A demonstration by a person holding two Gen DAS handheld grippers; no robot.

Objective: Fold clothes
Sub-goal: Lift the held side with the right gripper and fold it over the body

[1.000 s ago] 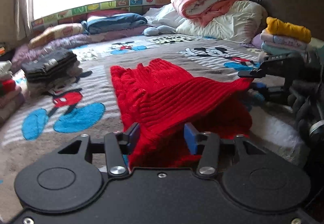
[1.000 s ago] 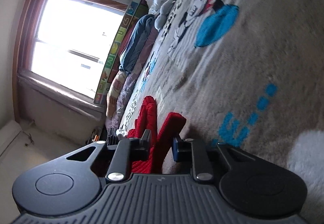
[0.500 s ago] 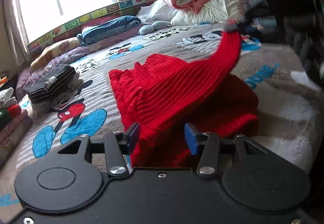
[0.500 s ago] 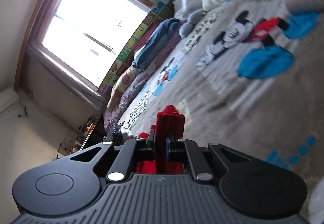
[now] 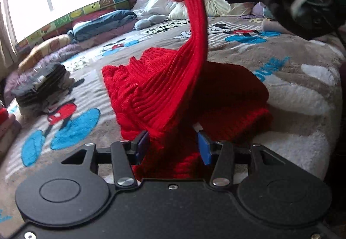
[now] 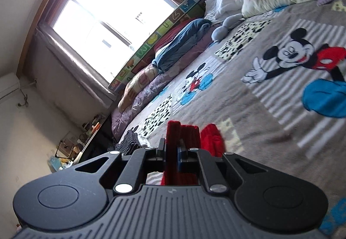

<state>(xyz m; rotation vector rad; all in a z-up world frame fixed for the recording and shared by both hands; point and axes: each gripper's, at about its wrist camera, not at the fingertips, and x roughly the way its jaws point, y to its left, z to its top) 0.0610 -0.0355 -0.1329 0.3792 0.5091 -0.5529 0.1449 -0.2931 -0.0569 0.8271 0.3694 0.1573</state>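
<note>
Sweater (image 5: 177, 87) red ribbed knit, mid-frame on the bed (image 5: 292, 92). Right gripper (image 6: 172, 153) fingers pinching one strip, lifted toward upper right of the left view. Left gripper (image 5: 173, 146) fingers spread, fabric bunched between them. Dark folded stack (image 5: 41, 87) at left.

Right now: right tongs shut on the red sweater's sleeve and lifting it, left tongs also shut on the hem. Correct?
Not quite. The left tongs are open: in the left wrist view the blue pads stand apart with the red sweater lying between them, ungripped. The right tongs are shut on the sleeve and hold it up.
</note>
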